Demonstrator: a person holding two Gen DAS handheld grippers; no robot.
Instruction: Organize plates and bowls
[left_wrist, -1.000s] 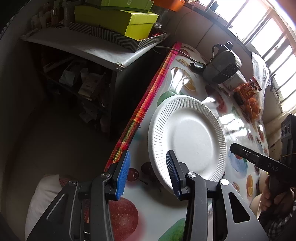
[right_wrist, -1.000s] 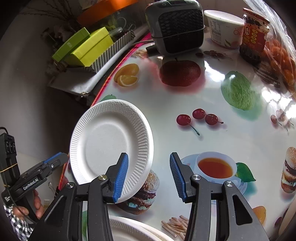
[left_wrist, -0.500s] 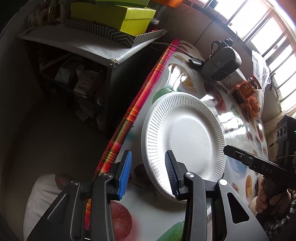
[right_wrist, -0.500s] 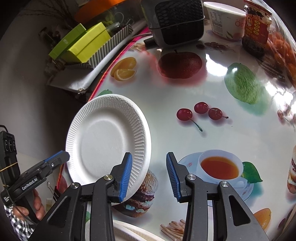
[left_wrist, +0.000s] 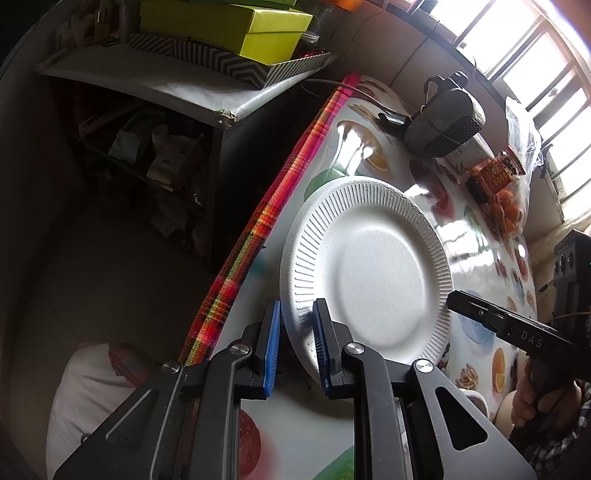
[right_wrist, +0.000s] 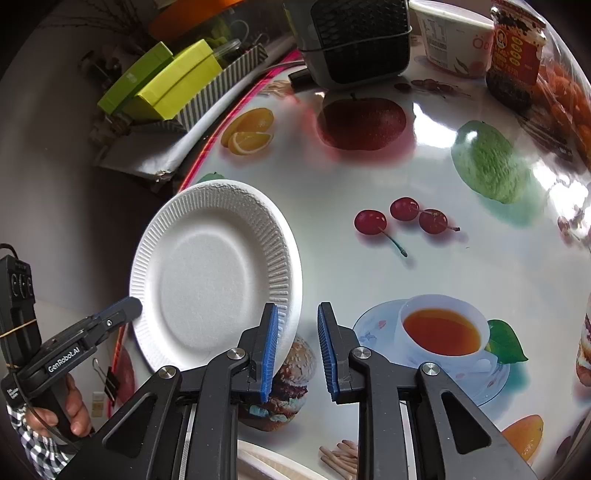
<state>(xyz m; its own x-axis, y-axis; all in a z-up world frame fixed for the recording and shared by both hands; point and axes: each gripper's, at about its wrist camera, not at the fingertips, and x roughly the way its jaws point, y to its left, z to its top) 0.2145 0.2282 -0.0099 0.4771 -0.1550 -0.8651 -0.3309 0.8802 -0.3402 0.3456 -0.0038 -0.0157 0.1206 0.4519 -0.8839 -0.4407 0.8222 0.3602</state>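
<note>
Our left gripper (left_wrist: 295, 347) has its blue-padded jaws closing on the near rim of the white ribbed foam plate (left_wrist: 373, 269), the rim standing between the pads with only a sliver of gap left; it looks about to pinch but we cannot call it clamped yet. Our right gripper (right_wrist: 297, 347) is closing too, yet in its own view the plate's edge (right_wrist: 218, 273) lies against the outside of its left pad and nothing sits between the jaws. The plate rests near the plaid-trimmed edge of the glossy fruit-printed tablecloth (right_wrist: 461, 266), tilted up slightly on the right gripper's side, which we judge is why we come at it from both sides: a thin foam rim flat on a slick cloth is hard to get under with one tool. A second ago both pairs of jaws stood clearly wider, the left straddling the rim loosely, and the plate sat a little farther from the cameras; the yellow-green boxes (left_wrist: 258, 33) on the striped tray beyond have kept their place.
</note>
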